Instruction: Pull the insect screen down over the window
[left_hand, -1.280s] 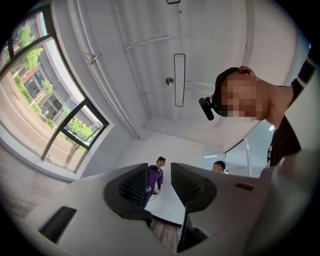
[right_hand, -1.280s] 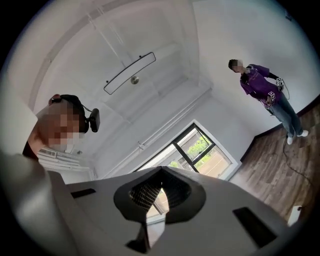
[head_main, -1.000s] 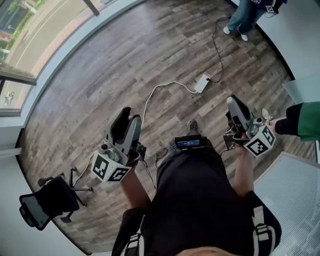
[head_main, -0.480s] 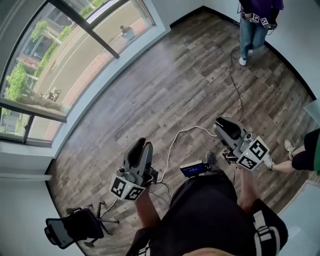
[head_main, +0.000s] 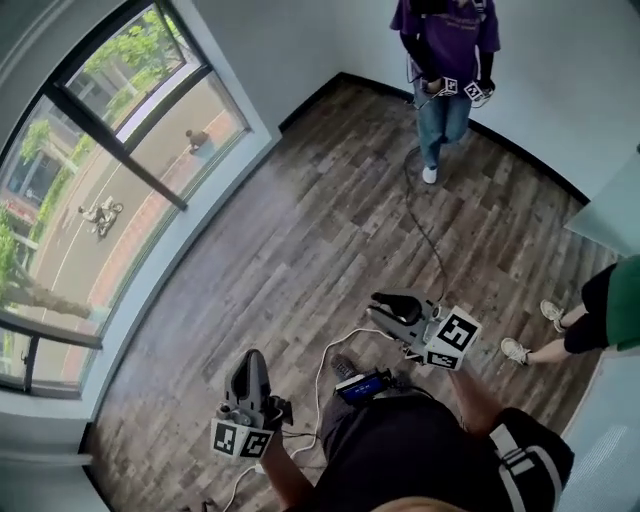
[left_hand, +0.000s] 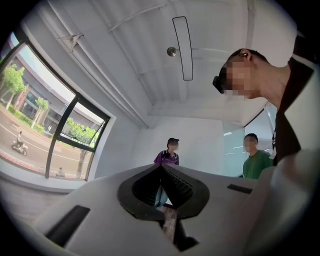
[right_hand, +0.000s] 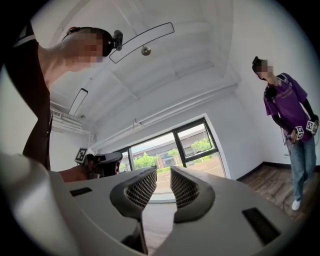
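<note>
Room: bare interior with a wood-plank floor (head_main: 330, 200) and pale walls, seen from above in the head view.

Window (head_main: 110, 190): large, dark-framed, along the left wall, with a street and trees outside. It is also at the left edge of the left gripper view (left_hand: 45, 130) and straight ahead in the right gripper view (right_hand: 170, 147). It is well apart from both grippers. The insect screen cannot be made out on it in any view.

Left gripper (head_main: 249, 362): low, left of centre, held over the floor, with its marker cube (head_main: 241, 440) nearest the wearer. In its own view (left_hand: 161, 167) the dark ribbed pads (left_hand: 180, 186) meet at the tips. The jaws have just been closing and are now pressed together, with nothing caught between them.

White cable (head_main: 322, 365): lies curving on the floor between the two grippers.

Small device with a lit screen (head_main: 362, 385): at the wearer's waist, just right of the cable.

Right gripper (head_main: 375, 305): right of centre, pointing toward the window side. In its own view (right_hand: 163, 172) the jaws stand spread with a clear gap, and only floor and window show through it. The left gripper (right_hand: 102, 164) appears at that view's left.

Person in a purple top (head_main: 445, 40): stands by the far wall holding marker-cube grippers, with a dark cable (head_main: 425, 235) trailing across the floor.

Person in a green top (head_main: 600, 315): at the right edge, partly cut off.
</note>
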